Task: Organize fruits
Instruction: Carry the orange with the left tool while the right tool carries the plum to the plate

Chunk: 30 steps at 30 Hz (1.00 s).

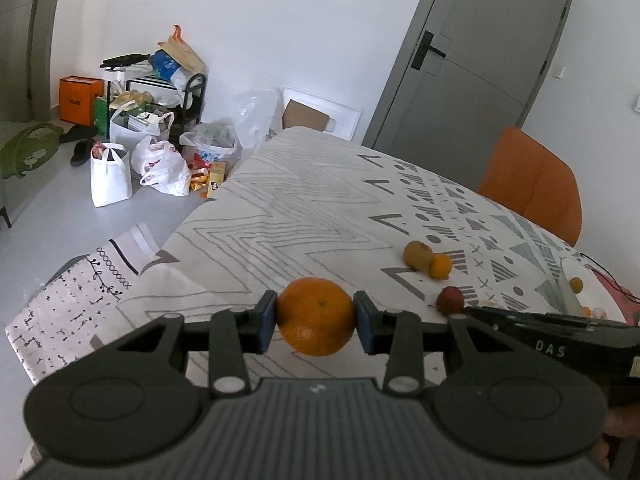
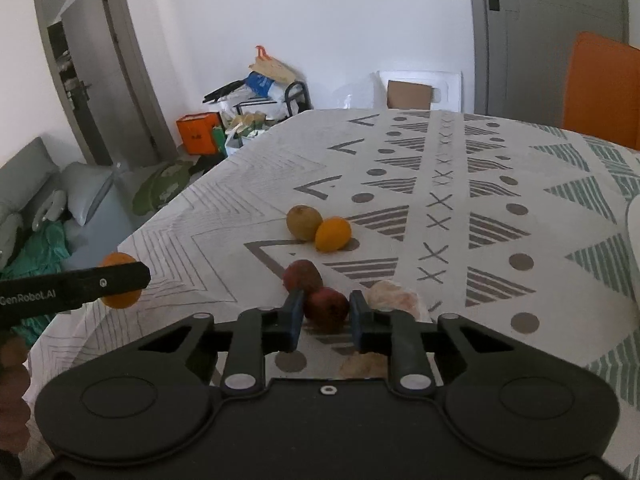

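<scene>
The left gripper (image 1: 315,322) is clamped on a large orange (image 1: 315,316), its blue pads (image 1: 267,320) pressing both sides of the fruit, which hangs clear above the patterned tablecloth (image 1: 288,208). The right gripper (image 2: 325,312) has a small dark red fruit (image 2: 326,308) between its blue pads (image 2: 295,316); the left pad touches the fruit, a thin gap seems to show at the right pad, and whether the grip has fully closed I cannot tell. Taking that red fruit as the landmark: a second red fruit (image 2: 303,275) lies just behind it and to the left, touching or nearly touching it. Just to its right lies a pale, peeled-looking piece (image 2: 394,294) on the cloth, and nearer the camera, below the right pad, a tan scrap (image 2: 362,364), too blurred to name. Farther back from the red fruit, a brown kiwi (image 2: 303,222) and a small orange citrus (image 2: 333,234) lie touching each other, the kiwi on the left. Well to the left of the red fruit, in the right wrist view, the large orange shows again behind the dark finger of the left gripper. Far beyond it, past the table's far edge, an orange chair (image 2: 602,84) stands at the right, a grey door (image 1: 472,60) is behind it, and shopping bags (image 1: 136,168) crowd the floor by the white wall.
</scene>
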### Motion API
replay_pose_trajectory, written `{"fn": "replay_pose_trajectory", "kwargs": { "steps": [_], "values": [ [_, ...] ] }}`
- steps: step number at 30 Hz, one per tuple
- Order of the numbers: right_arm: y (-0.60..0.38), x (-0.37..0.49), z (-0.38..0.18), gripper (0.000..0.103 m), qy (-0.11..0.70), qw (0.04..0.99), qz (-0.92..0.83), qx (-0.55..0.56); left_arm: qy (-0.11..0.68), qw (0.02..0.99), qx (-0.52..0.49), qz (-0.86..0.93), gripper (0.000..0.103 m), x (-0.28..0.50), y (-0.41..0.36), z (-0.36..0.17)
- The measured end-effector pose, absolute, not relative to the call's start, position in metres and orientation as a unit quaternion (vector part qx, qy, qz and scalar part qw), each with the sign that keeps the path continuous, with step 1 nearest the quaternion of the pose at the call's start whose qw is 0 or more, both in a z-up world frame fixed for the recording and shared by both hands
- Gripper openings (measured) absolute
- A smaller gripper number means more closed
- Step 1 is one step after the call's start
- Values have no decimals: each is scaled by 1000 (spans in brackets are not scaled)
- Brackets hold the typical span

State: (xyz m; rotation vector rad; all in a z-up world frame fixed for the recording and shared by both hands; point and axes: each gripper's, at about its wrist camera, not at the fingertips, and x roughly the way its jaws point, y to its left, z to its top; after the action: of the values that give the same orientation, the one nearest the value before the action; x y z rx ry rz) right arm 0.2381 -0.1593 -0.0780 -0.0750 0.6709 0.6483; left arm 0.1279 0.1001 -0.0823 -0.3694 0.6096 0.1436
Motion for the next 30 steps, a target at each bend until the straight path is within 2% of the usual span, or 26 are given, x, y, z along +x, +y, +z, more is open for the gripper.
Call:
{"fn": "replay_pose_trajectory", "kwargs": {
  "steps": [30],
  "values": [
    [-232,182,-31,22,244,931,272,13,259,955,-142,14,40,116,42,-36]
  ]
}}
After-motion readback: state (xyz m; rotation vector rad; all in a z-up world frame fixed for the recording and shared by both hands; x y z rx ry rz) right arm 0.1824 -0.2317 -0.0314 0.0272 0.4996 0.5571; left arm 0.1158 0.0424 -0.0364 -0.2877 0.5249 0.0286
